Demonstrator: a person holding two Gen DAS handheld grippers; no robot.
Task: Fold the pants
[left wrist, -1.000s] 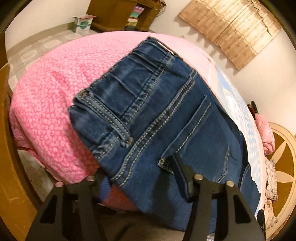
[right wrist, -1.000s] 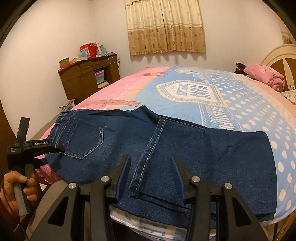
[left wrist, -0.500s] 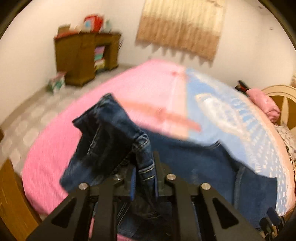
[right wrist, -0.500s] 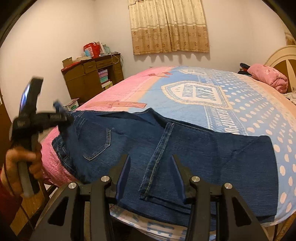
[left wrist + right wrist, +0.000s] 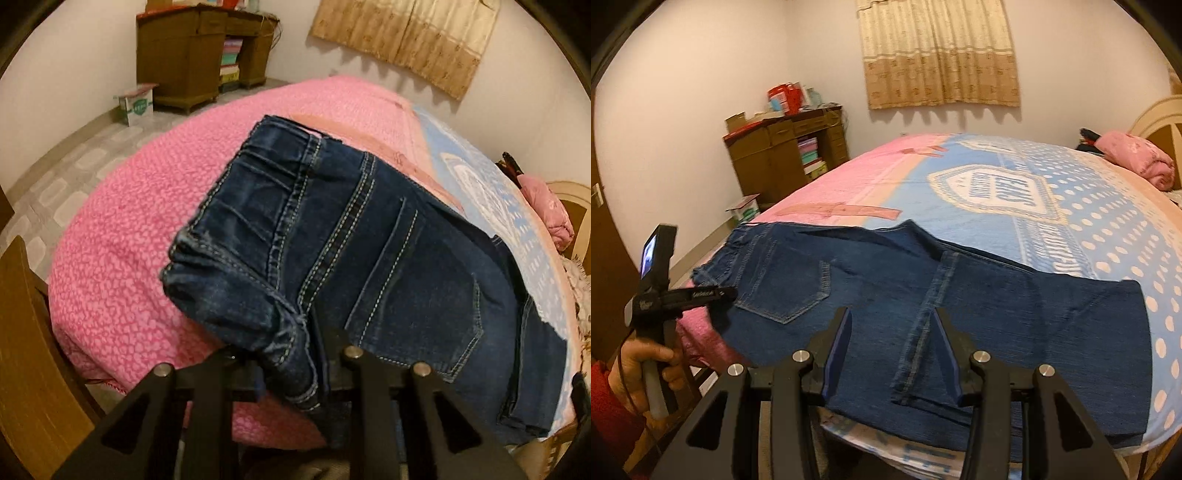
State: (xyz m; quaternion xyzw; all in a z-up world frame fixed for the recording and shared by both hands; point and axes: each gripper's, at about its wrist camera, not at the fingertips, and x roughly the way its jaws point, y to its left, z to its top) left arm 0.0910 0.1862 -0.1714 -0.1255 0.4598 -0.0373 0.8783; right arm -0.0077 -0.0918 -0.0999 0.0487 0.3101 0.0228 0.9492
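Dark blue jeans (image 5: 960, 302) lie flat across the near side of the bed, waist to the left and back pocket up. In the left wrist view the waistband corner (image 5: 266, 314) is bunched into a thick fold. My left gripper (image 5: 291, 354) has its jaws opening, and that fold still fills the gap between the pads. The right wrist view shows the same gripper (image 5: 701, 293) at the waist edge, held by a hand (image 5: 639, 365). My right gripper (image 5: 892, 350) stands open just above the leg seam near the bed's front edge, with nothing pinched.
The pink and blue bedspread (image 5: 997, 192) covers the bed. A pink bundle (image 5: 1134, 158) lies by the headboard at the far right. A wooden desk (image 5: 783, 155) and a small box (image 5: 746, 208) stand on the floor to the left. A wooden edge (image 5: 26, 350) is close on the left.
The left gripper shut on the waistband corner, lifted it off the bed, then brought it back down, with the jaws a little wider. The right gripper stayed still.
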